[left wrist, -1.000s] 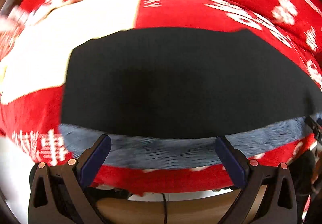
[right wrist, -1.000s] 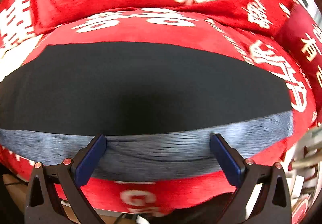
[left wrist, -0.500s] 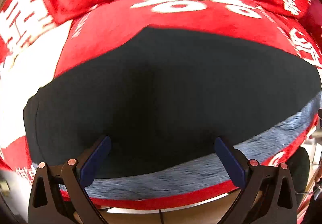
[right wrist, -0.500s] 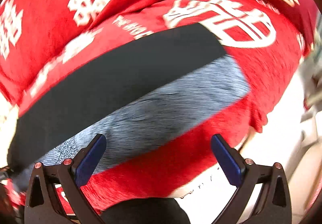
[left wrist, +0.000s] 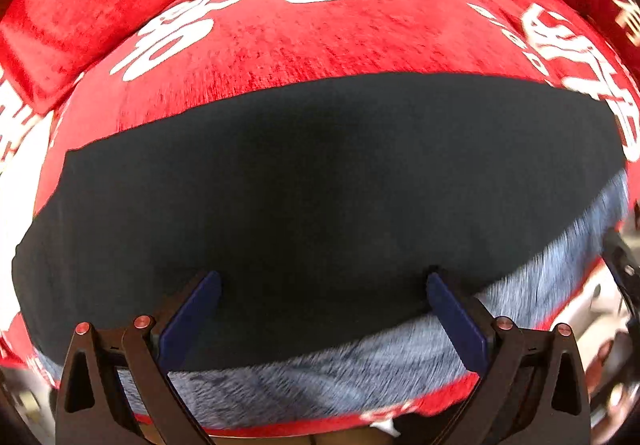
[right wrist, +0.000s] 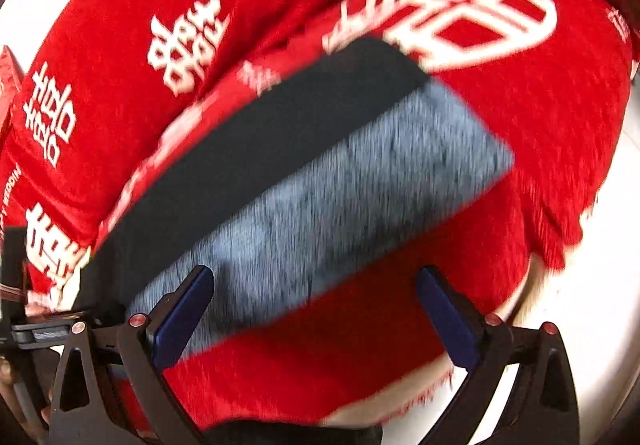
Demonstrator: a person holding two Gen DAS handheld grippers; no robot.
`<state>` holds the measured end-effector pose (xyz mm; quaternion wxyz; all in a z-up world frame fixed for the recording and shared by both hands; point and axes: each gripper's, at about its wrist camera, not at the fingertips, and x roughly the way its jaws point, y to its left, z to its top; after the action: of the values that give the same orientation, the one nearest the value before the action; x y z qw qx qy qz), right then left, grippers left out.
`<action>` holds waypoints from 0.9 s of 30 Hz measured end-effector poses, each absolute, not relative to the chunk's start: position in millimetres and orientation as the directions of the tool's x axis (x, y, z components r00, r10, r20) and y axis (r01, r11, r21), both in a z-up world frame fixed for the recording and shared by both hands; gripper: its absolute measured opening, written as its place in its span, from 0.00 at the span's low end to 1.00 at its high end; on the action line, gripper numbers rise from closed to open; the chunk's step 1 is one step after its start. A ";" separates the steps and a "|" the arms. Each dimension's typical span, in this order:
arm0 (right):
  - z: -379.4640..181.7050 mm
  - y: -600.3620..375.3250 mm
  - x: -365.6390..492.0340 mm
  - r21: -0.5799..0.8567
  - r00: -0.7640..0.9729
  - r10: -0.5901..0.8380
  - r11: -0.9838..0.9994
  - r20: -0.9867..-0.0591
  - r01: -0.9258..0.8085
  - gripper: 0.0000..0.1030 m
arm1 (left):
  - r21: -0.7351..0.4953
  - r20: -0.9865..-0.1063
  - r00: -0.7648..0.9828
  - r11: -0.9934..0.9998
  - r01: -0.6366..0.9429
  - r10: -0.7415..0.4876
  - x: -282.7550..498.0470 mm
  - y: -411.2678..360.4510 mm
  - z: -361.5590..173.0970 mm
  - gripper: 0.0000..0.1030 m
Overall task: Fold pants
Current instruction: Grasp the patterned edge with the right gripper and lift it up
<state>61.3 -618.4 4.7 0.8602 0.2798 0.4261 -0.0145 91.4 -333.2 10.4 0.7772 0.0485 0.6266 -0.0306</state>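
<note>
The pants (left wrist: pixel 320 197) lie flat on a red cover as a long dark navy slab, with a grey-blue fuzzy band (left wrist: pixel 360 373) along the near edge. In the right wrist view the same pants (right wrist: pixel 280 133) run diagonally, the grey-blue band (right wrist: pixel 340 197) ending at the right. My left gripper (left wrist: pixel 322 285) is open above the dark cloth, near its front edge, holding nothing. My right gripper (right wrist: pixel 316 279) is open too, its left fingertip over the grey band and its right one over the red cover.
The red cover (left wrist: pixel 320 37) with white printed characters spreads over the whole surface and folds up at the back (right wrist: pixel 200 5). Its fringed edge (right wrist: pixel 560 237) hangs at the right above a pale floor (right wrist: pixel 600 285). The other gripper's black frame (right wrist: pixel 24 325) shows at far left.
The left gripper has shifted right and forward along the pants. The right gripper has swung right toward the pants' end, bringing the cover's edge and the floor into view. Both stayed open.
</note>
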 end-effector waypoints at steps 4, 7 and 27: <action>10.6 -625.8 79.1 0.524 0.673 0.252 0.819 -0.696 0.235 0.99 | 0.042 -0.975 0.221 0.998 0.053 0.030 98.6 -343.0 12.1 1.00; 9.8 -625.9 68.1 0.560 0.682 0.289 0.801 -0.672 0.213 0.98 | -0.001 -0.974 0.228 0.999 0.040 -0.010 99.9 -345.0 16.2 1.00; 0.2 -645.7 84.0 0.616 0.749 0.291 0.764 -0.595 0.192 0.54 | 0.054 -0.963 0.265 0.998 0.030 0.044 101.0 -356.4 6.9 1.00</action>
<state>84.0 -645.7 0.2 0.8703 0.3424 0.3529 0.0285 101.0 -356.4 6.9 0.7946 0.0304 0.6064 0.0045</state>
